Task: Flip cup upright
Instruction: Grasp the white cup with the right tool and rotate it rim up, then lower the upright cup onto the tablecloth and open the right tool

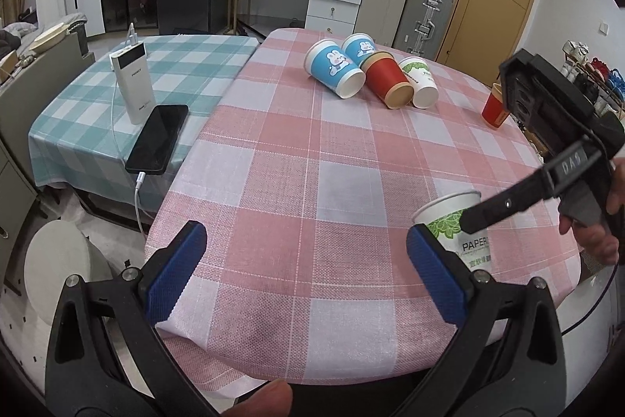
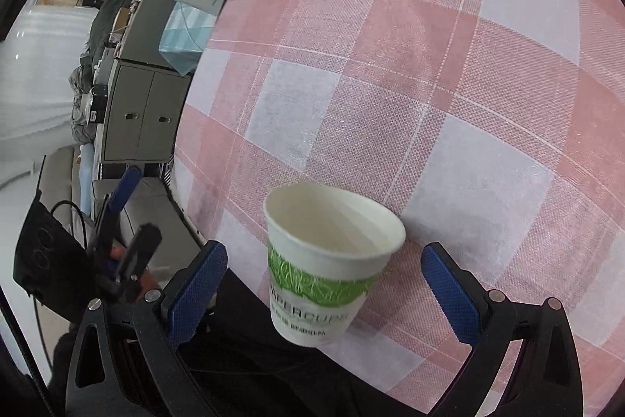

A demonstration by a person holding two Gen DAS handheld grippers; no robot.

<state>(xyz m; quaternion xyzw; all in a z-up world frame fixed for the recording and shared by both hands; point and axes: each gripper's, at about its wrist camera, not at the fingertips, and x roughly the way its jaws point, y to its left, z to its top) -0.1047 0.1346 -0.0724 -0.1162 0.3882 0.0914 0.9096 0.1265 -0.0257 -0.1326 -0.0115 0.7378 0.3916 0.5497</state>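
Note:
A white paper cup with a green band (image 2: 324,268) stands upright near the front edge of the pink checked table (image 2: 429,85), mouth up and empty. My right gripper (image 2: 324,284) is open, its blue pads either side of the cup and apart from it. In the left wrist view the same cup (image 1: 453,221) stands at the right, partly behind my left gripper's right pad (image 1: 433,276) and the right gripper's black finger (image 1: 496,208). My left gripper (image 1: 304,268) is open and empty above the table's front edge.
Several cups lie on their sides at the far end: two blue rabbit cups (image 1: 336,67), a red one (image 1: 386,81), a green-and-white one (image 1: 420,83). Another red cup (image 1: 494,108) stands at the right edge. A phone (image 1: 158,137) and power bank (image 1: 133,86) rest on the teal table.

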